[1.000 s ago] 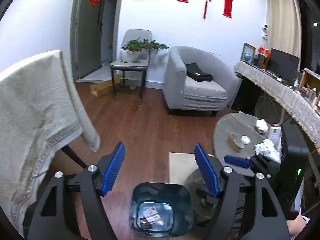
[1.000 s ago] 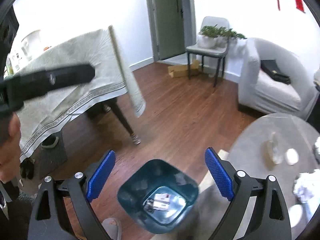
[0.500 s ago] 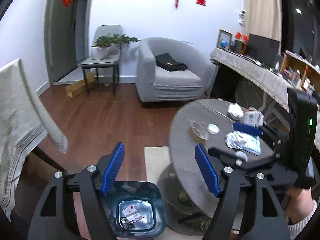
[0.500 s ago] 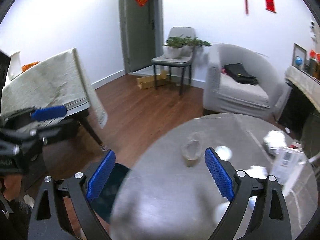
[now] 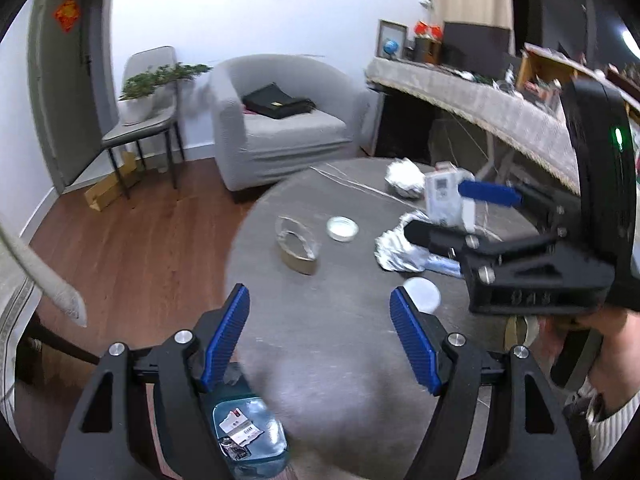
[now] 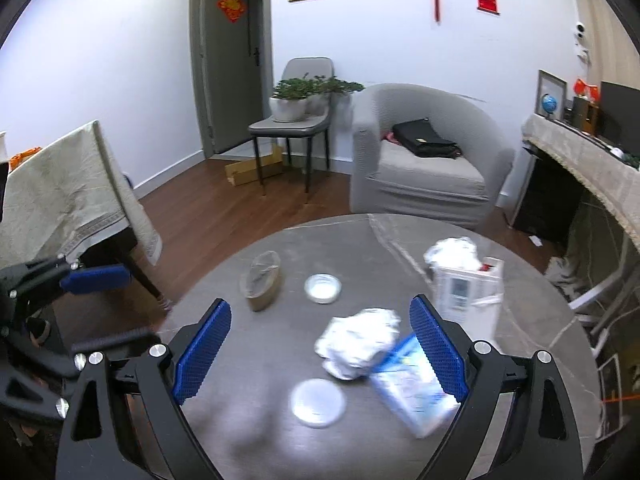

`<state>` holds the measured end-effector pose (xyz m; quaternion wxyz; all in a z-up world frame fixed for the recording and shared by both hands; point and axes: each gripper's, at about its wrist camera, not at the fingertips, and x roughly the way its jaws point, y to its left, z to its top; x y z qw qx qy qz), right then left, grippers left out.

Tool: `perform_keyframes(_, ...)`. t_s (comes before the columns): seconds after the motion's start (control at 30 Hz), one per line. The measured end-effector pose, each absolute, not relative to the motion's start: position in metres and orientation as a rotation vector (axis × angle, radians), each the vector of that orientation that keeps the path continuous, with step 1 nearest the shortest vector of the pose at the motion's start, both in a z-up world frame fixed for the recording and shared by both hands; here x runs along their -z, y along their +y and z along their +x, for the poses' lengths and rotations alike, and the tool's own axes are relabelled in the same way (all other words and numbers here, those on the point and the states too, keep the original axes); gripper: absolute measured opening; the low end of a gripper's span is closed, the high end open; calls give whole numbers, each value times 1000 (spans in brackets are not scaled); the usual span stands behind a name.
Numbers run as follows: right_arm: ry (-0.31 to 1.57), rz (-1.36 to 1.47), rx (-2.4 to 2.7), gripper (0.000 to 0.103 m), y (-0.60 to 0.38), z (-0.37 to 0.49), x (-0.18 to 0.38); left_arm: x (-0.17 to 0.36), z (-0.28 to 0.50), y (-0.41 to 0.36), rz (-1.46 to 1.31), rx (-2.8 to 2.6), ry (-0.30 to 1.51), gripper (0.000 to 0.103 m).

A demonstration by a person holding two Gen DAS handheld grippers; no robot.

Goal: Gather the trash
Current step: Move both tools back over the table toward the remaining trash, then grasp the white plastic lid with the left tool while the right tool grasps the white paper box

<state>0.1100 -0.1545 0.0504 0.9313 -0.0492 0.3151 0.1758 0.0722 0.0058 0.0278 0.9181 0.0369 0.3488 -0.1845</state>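
Note:
On the round grey table [image 6: 400, 232] lie a crumpled foil ball [image 6: 360, 340], a blue-and-white packet [image 6: 412, 392], a clear round lid [image 6: 318, 402], a small dish [image 6: 323, 288] and a squashed brown wrapper [image 6: 262, 280]. My right gripper [image 6: 320, 304] hovers open above the foil ball and packet, touching neither. My left gripper [image 5: 318, 300] is open over bare tabletop, short of the brown wrapper [image 5: 296, 244]. The dark bin [image 5: 248, 440], with paper scraps inside, stands on the floor below the table's near edge.
A white box [image 6: 466, 292] and a crumpled white paper [image 6: 452, 250] stand at the table's far right. Beyond are a grey armchair [image 6: 424, 168], a chair with a potted plant [image 6: 296, 120], a cloth-covered table [image 6: 60, 200] at left and a long counter [image 6: 592, 168] at right.
Both grippers have swung from above the bin to above the round table. The bin has slid to the bottom of the left wrist view and out of the right wrist view.

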Motion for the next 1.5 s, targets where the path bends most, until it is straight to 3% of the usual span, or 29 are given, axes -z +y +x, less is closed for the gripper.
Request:
perform_keyframes(0.7, 688, -40, -228, 92, -227, 133, -42, 23, 103, -86, 201, 580, 832, 71)
perform_keyframes(1.23, 758, -62, -196, 92, -226, 161, -24, 37, 122, -107, 237, 636, 879, 42)
perform_keyframes(1.5, 761, -82, -164, 92, -223, 172, -20, 35, 123, -103, 199, 633, 876, 42)
